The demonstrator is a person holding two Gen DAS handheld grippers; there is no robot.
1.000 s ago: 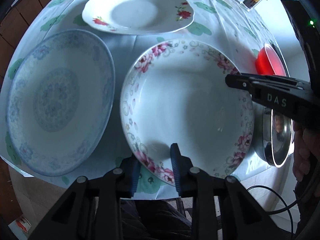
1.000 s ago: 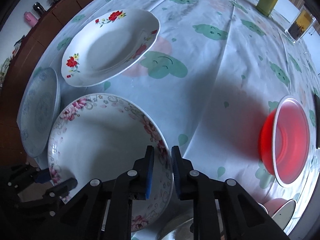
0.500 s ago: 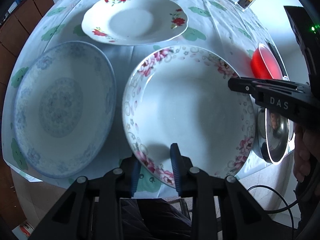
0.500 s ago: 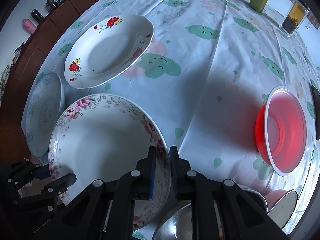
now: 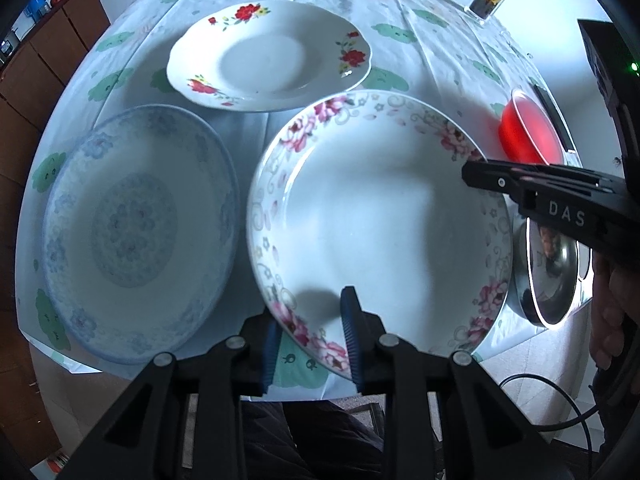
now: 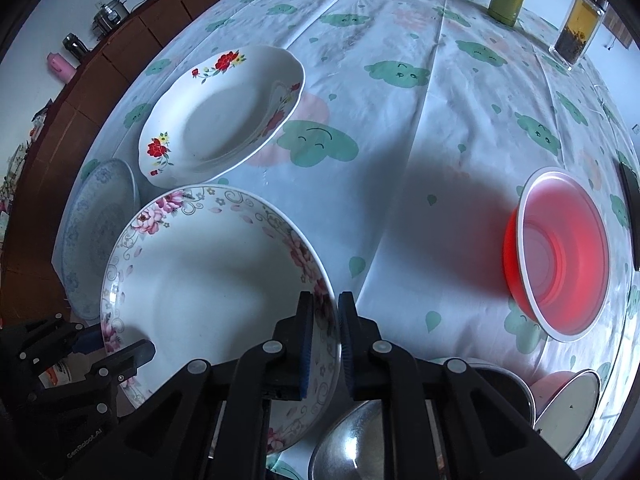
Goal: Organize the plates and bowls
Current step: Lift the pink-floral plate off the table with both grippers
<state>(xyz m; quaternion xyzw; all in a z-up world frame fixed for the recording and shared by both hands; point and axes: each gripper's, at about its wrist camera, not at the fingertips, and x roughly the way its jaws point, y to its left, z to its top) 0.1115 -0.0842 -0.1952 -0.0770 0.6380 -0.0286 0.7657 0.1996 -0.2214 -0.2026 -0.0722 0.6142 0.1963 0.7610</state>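
So far: nothing looks stacked; the plates and bowls lie spread over the tablecloth [image 6: 400,128], each on its own, so I judge the task near its start.
Step in hand: both grippers hold one pink-flower plate [image 5: 380,216], seemingly to lift it.
Left gripper [image 5: 310,344]: bottom centre of its own view; its jaws are partly closed across the plate's near rim, one blue pad under the rim and one over it.
Right gripper [image 6: 325,344]: bottom centre of its view; jaws narrowed to a slim gap with the plate's right rim pinched between the pads.
Pink-flower plate: centre right in the left view, lower left in the right view; whether it is clear of the cloth I cannot tell.
Left to do: blue plate [image 5: 136,232] at centre left, red-flower plate [image 5: 268,56] at upper centre, red bowl [image 6: 560,252] at right, steel bowl [image 5: 552,276] at the right edge.
Only the right view shows: another small bowl [image 6: 568,412] at lower right, the sideboard [image 6: 120,52] at upper left, and the red bowl in full.
Only the left view shows: the blue plate whole, and the table's near edge below it.
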